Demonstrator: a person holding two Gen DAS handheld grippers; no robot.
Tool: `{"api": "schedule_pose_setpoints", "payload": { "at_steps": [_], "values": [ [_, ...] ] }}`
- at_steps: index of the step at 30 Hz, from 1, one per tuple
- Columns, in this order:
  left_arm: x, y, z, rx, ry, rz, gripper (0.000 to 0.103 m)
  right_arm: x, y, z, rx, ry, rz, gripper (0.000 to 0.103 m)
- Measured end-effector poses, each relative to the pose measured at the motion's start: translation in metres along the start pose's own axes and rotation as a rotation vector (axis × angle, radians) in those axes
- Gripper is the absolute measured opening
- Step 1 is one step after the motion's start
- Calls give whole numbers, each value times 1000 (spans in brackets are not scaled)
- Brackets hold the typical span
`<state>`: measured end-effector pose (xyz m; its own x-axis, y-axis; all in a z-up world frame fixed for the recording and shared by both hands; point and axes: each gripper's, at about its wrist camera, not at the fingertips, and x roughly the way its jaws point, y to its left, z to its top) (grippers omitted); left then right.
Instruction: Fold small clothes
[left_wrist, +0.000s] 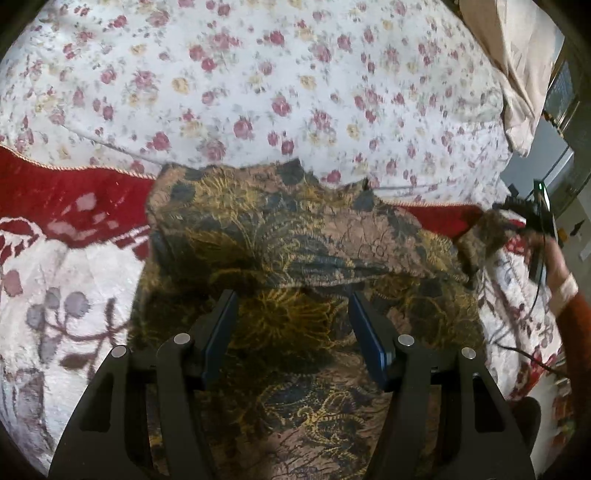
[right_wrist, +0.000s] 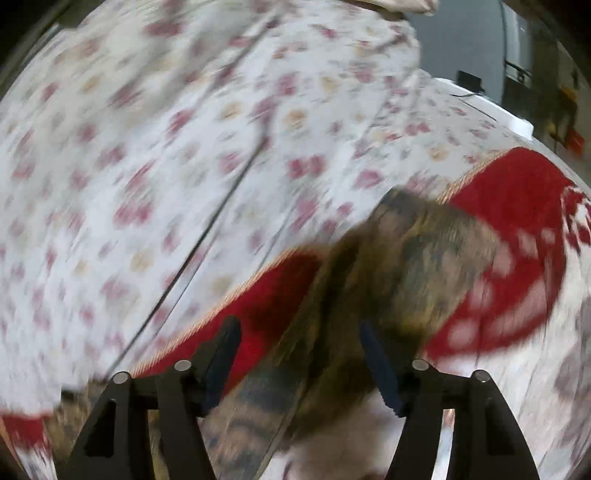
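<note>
A small brown garment with a gold and dark floral print (left_wrist: 295, 236) lies on the bed, its far part folded over toward me. My left gripper (left_wrist: 291, 299) is open just above its near part, holding nothing. My right gripper (right_wrist: 299, 325) is open in its own blurred view, with a strip of the same garment (right_wrist: 417, 251) lying between and beyond its fingers. In the left wrist view the right gripper (left_wrist: 535, 214) shows at the far right, next to the garment's right corner (left_wrist: 484, 236).
A red and white patterned blanket (left_wrist: 55, 206) lies under the garment. Beyond it is a white quilt with pink flowers (left_wrist: 258, 74). A beige cloth (left_wrist: 509, 66) hangs at the upper right, near the bed's edge. A thin black cable (left_wrist: 532, 358) runs at the right.
</note>
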<state>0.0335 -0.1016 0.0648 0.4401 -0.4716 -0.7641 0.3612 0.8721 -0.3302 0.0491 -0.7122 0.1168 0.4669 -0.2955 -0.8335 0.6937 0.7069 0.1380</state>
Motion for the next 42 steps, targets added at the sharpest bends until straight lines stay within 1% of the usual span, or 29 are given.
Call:
{"api": "schedule_pose_setpoints", "payload": {
  "at_steps": [3, 5, 6, 8, 9, 10, 11, 12, 14, 15, 17, 18, 20, 21, 23, 24, 25, 26, 28, 29, 30, 31, 32, 33, 35, 36, 37, 39, 42],
  "values": [
    [10, -1, -2, 7, 31, 14, 62, 25, -11, 16, 36, 26, -40, 70],
    [15, -1, -2, 11, 44, 22, 62, 36, -17, 17, 40, 51, -40, 70],
    [16, 0, -2, 11, 44, 22, 62, 38, -16, 18, 24, 42, -40, 68],
    [16, 1, -2, 6, 42, 22, 62, 33, -8, 19, -49, 24, -47, 33],
    [15, 2, -2, 1, 40, 21, 62, 30, -6, 19, -67, 22, -56, 13],
    [13, 3, -2, -2, 37, 19, 62, 21, -5, 19, -77, 0, -42, 6],
    [10, 5, -2, -8, 31, 15, 62, 10, -4, 19, -76, -18, -8, 4],
    [7, 6, -2, -11, 24, 13, 62, 0, -1, 18, -74, -32, 28, 4],
    [0, 8, -1, -15, 9, 16, 62, -27, 10, 15, -99, -64, 144, 3],
    [-6, 11, -1, -18, -3, 22, 62, -44, 21, 10, -128, -79, 201, 3],
    [-15, 15, 0, -31, -20, 30, 62, -67, 41, 1, -173, -90, 283, 3],
    [-19, 18, 1, -39, -29, 31, 62, -84, 60, -7, -211, -94, 360, 2],
    [-27, 23, 2, -59, -50, 31, 62, -109, 90, -24, -277, -103, 462, 2],
    [-33, 26, 3, -75, -65, 31, 62, -124, 115, -34, -333, -110, 518, 2],
    [-42, 29, 3, -98, -85, 27, 62, -140, 151, -52, -409, -111, 591, 2],
    [-45, 30, 2, -105, -91, 25, 62, -147, 174, -63, -450, -88, 653, 2],
    [-48, 32, 1, -111, -97, 21, 62, -151, 186, -72, -483, -77, 672, 2],
    [-50, 32, 1, -111, -100, 20, 62, -154, 200, -81, -524, -80, 663, 2],
    [-53, 32, -2, -102, -102, 24, 62, -156, 225, -97, -612, -118, 578, 2],
    [-54, 31, -4, -95, -100, 27, 62, -150, 232, -102, -651, -119, 527, 4],
    [-53, 31, -5, -89, -97, 30, 62, -141, 234, -104, -681, -103, 489, 20],
    [-52, 32, -7, -86, -91, 32, 62, -124, 234, -106, -704, -77, 431, 62],
    [-51, 33, -8, -87, -87, 32, 62, -108, 230, -108, -710, -73, 358, 83],
    [-48, 35, -10, -91, -82, 31, 62, -89, 225, -113, -720, -83, 276, 98],
    [-41, 38, -11, -106, -70, 27, 62, -54, 217, -120, -750, -52, 172, 96],
    [-37, 39, -11, -116, -61, 25, 62, -33, 213, -121, -735, -23, 130, 91],
    [-33, 40, -12, -123, -53, 23, 62, -17, 210, -120, -709, -3, 114, 84],
    [-24, 39, -13, -130, -32, 19, 62, 19, 202, -116, -627, 45, 95, 79],
    [-16, 34, -15, -107, -9, 31, 62, 61, 195, -108, -568, 46, 12, 79]
  ]
}}
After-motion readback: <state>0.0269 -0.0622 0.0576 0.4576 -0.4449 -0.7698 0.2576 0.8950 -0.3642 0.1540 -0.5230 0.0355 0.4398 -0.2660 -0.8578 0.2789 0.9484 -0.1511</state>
